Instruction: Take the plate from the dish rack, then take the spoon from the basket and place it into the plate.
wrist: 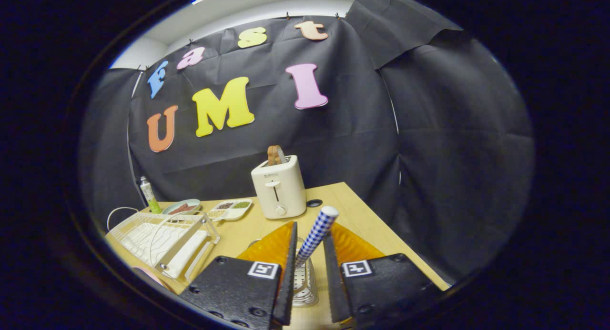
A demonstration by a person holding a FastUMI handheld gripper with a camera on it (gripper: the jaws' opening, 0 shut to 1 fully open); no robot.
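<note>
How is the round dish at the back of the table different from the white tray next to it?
The round dish is greenish with one open well holding something reddish; the white tray is rectangular, split into compartments with different fillings. The dish sits nearer the dish rack, the tray nearer the toaster. Both lie flat on the table.

The spoon's blue-checked handle (315, 235) stood tilted out of the perforated metal basket (305, 285), while the white wire dish rack (162, 239) sat further off, a pink plate (151, 276) just beside it.
</note>
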